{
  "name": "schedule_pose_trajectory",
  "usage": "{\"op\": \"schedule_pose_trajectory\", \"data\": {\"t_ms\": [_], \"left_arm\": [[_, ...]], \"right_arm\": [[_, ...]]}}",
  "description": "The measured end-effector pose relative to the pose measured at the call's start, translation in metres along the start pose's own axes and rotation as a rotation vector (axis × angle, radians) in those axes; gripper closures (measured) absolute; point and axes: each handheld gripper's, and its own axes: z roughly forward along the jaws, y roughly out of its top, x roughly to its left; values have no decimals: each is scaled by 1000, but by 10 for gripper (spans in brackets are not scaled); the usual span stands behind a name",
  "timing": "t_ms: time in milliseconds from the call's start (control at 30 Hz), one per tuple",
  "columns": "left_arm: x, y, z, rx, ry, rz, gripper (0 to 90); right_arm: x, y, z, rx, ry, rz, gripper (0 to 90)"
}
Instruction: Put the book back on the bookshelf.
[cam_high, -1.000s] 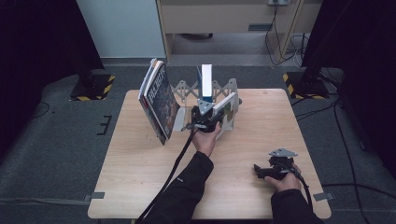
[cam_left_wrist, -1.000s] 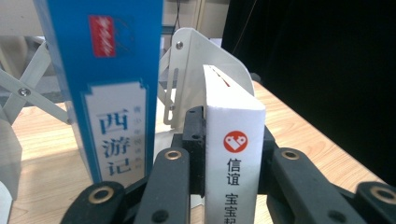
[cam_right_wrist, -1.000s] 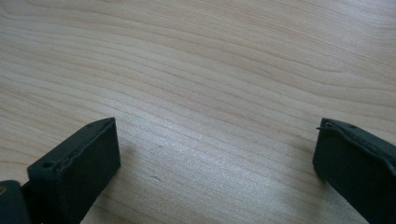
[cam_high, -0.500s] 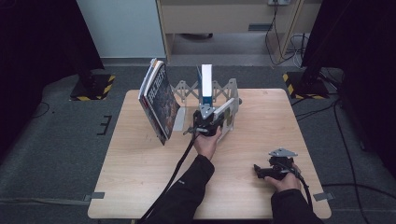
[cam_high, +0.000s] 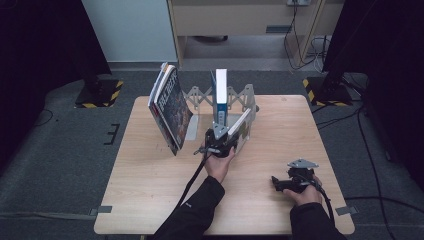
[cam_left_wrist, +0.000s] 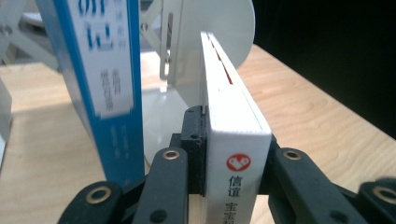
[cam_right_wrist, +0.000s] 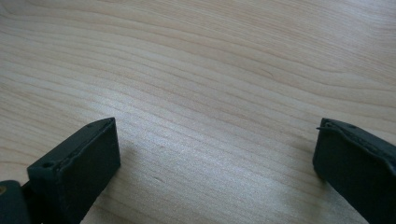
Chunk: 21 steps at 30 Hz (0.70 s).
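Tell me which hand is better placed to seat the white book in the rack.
Left: the left gripper is shut on the white book at the rack; the right gripper rests open near the table's front edge.

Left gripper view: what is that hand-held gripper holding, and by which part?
The left hand-held gripper clamps a white book across its covers at the spine end. The right hand-held gripper is open and empty.

Light fell from overhead onto the wooden table (cam_high: 150, 200), leaving the floor and corners around it nearly black. Beside the table's rack, the blue book's (cam_left_wrist: 100, 70) lettering was smeared out of focus in the left gripper view. A pale sheen lay across the tabletop grain in the right gripper view.
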Motion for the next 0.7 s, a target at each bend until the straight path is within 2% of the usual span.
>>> {"op": "schedule_pose_trajectory", "data": {"t_ms": [167,400,700], "left_arm": [[0,-12,-5,26,2,23,735],[2,-24,-8,51,8,15,736],[0,-25,-2,52,29,-1,742]], "right_arm": [[0,0,0,0,0,1,10],[0,0,0,0,1,0,11],[0,0,0,0,0,0,11]]}}
